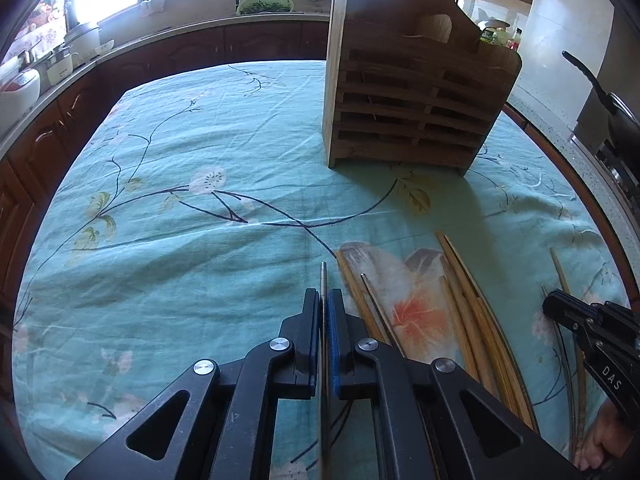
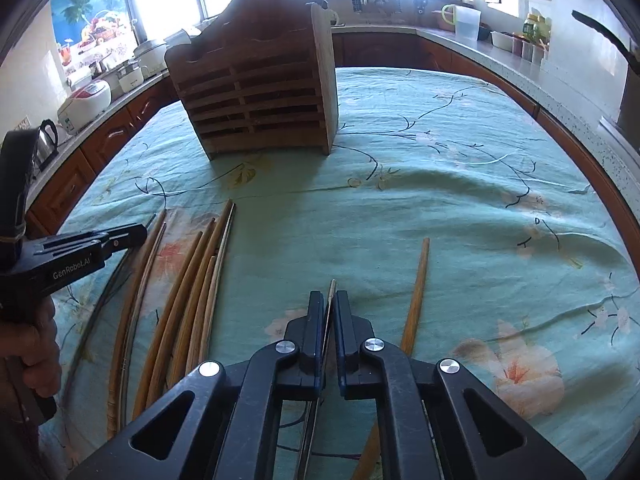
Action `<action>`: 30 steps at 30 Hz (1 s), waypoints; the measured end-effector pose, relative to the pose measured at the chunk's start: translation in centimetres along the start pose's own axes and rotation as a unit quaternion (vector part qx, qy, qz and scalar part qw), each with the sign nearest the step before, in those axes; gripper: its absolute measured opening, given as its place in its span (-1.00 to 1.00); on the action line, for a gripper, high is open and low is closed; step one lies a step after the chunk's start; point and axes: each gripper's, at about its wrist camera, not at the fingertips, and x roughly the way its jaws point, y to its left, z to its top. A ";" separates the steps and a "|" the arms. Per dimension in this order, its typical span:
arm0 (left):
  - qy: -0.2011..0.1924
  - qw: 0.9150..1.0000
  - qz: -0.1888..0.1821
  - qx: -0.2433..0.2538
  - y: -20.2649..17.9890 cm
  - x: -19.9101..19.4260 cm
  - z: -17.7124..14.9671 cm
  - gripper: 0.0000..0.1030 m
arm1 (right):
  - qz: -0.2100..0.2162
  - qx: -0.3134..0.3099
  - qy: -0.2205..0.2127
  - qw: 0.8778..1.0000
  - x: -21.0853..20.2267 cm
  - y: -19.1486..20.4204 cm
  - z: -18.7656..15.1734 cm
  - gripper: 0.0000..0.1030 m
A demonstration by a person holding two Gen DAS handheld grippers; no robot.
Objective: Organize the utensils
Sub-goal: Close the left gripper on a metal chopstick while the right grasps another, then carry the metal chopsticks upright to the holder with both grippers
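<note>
The left tongs (image 1: pixel 324 300) are pressed together on a thin metal chopstick (image 1: pixel 323 280), grey and straight, whose squared tip juts out just past the fingertips and points toward the wooden utensil holder (image 1: pixel 416 92). The right tongs (image 2: pixel 330 304) likewise pinch a slim metal chopstick (image 2: pixel 331 292) between nearly closed fingers, its tip showing just ahead of them.

The holder stands upright on the bench (image 1: pixel 200 160), which is covered by a teal cloth printed with dark branches and pale and orange flowers. It is a dark, weathered wooden box with a slatted front and a tall curved back board pierced by a hanging hole.

Nearer the camera than the holder lies a loose group of wooden chopsticks (image 1: pixel 468 308), long, tan and slightly fanned, resting on the cloth over an orange flower, with a darker metal one (image 1: pixel 376 304) among them. In the right wrist view the same bundle (image 2: pixel 188 300) lies on the holder's near side, toward the left tongs, and a single wooden chopstick (image 2: pixel 416 292) lies apart, just beside the right tongs
</note>
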 end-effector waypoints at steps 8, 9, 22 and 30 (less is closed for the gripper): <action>-0.041 0.997 -0.056 -0.014 0.5 -5.7 -0.8 -0.96 | 0.037 0.023 -0.048 0.998 -4.2 -0.2 1.2 -0.92; -0.051 0.997 -0.061 -0.014 0.6 -6.7 -0.8 -0.96 | 0.043 0.026 -0.057 0.997 -4.9 -0.1 1.5 -0.92; -0.145 0.983 -0.112 -0.020 2.0 -16.8 -2.0 -0.96 | 0.088 0.027 -0.159 0.983 -12.7 1.0 4.4 -0.93; -0.173 0.978 -0.119 -0.020 2.5 -18.9 -1.8 -0.96 | 0.095 0.030 -0.188 0.977 -14.3 0.6 5.7 -0.93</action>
